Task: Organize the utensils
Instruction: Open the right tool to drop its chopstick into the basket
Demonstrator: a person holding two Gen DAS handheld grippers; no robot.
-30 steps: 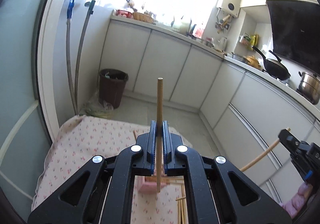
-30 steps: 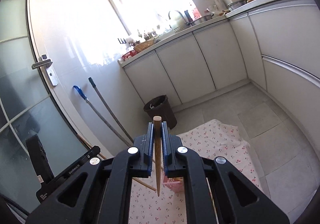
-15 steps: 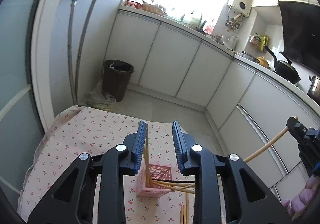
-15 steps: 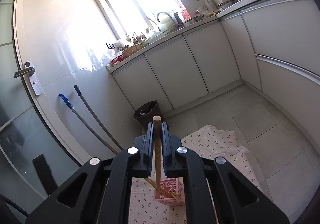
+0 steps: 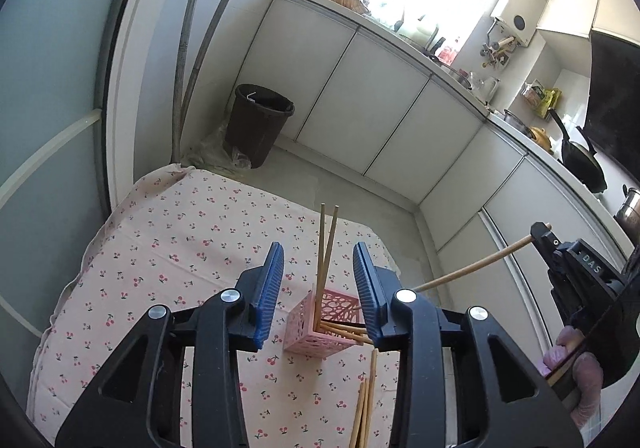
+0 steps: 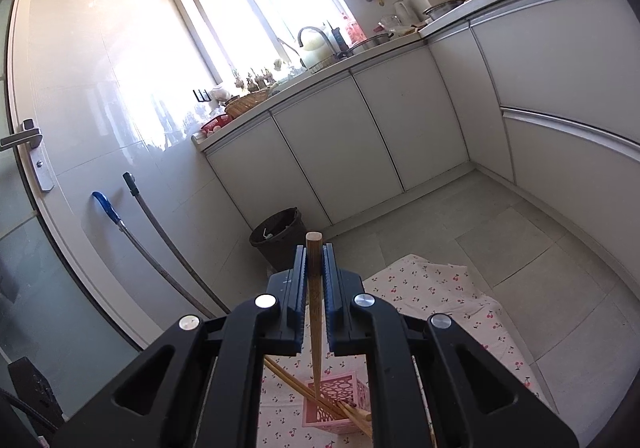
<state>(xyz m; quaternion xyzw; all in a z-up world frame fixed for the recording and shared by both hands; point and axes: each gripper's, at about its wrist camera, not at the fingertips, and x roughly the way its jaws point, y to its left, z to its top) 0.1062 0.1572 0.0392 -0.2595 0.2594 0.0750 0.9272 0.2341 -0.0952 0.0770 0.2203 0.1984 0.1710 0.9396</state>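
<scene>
A pink lattice holder (image 5: 324,328) stands on the cherry-print cloth (image 5: 192,240), with several wooden chopsticks (image 5: 326,248) leaning in it. My left gripper (image 5: 318,280) is open and empty, just above and around the holder. My right gripper (image 6: 315,280) is shut on one chopstick (image 6: 314,312), held upright with its tip just over the holder (image 6: 340,404). In the left wrist view the right gripper (image 5: 576,268) is at the right, its chopstick (image 5: 472,268) slanting toward the holder.
Several loose chopsticks (image 5: 364,404) lie on the cloth in front of the holder. A dark bin (image 5: 260,120) and two mop handles (image 5: 196,60) stand beyond the cloth's far edge. White cabinets (image 5: 360,96) run along the back and right.
My left gripper opened and let its chopstick drop into the holder, then drew back. My right gripper carried its chopstick over the holder.
</scene>
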